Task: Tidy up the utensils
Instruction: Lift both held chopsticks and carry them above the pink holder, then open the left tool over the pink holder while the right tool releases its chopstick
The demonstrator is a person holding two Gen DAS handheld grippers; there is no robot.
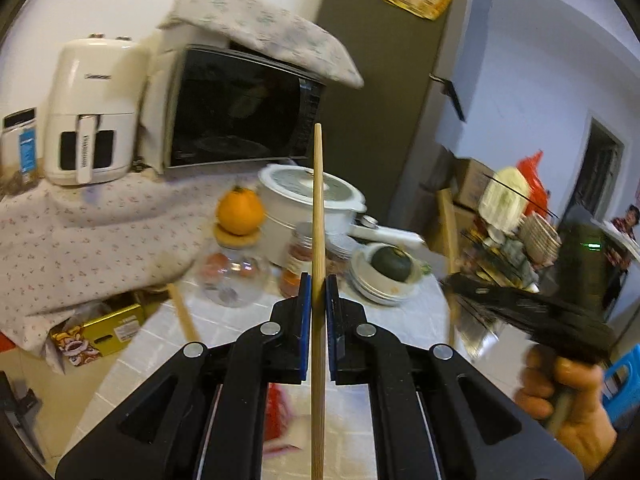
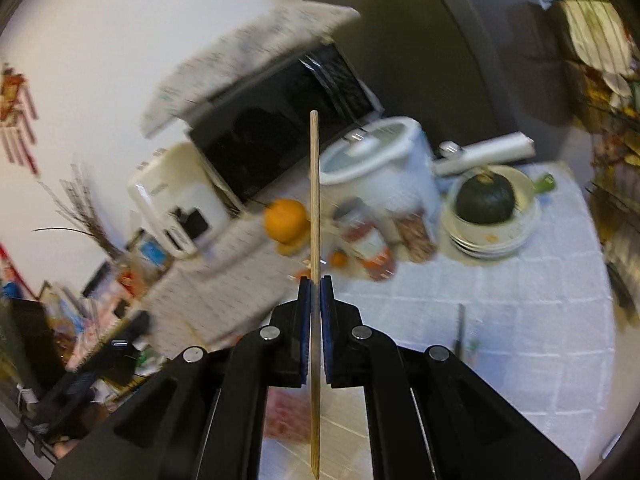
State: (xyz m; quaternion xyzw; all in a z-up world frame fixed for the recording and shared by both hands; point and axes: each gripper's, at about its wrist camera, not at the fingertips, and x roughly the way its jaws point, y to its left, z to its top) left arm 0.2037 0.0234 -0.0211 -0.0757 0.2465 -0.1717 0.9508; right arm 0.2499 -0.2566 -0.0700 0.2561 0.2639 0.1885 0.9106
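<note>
My left gripper [image 1: 318, 280] is shut on a wooden chopstick [image 1: 318, 200] that stands upright between the blue pads, its top in front of the microwave. My right gripper [image 2: 315, 280] is shut on a second wooden chopstick [image 2: 314, 192], also upright, running down past the bottom of the jaws. The right gripper and the hand holding it show blurred at the right of the left wrist view [image 1: 532, 312]. Another wooden stick [image 1: 183, 312] lies at the table's left edge. A dark thin utensil [image 2: 461, 332] lies on the white tablecloth.
On the table stand a white rice cooker [image 1: 312, 208], an orange [image 1: 239, 210] on a glass jar, spice jars [image 1: 298, 258], and stacked plates with a dark green squash [image 2: 485, 200]. Behind are a microwave [image 1: 240, 112] under a cloth and a white air fryer [image 1: 90, 116]. A cluttered rack [image 1: 508, 232] stands right.
</note>
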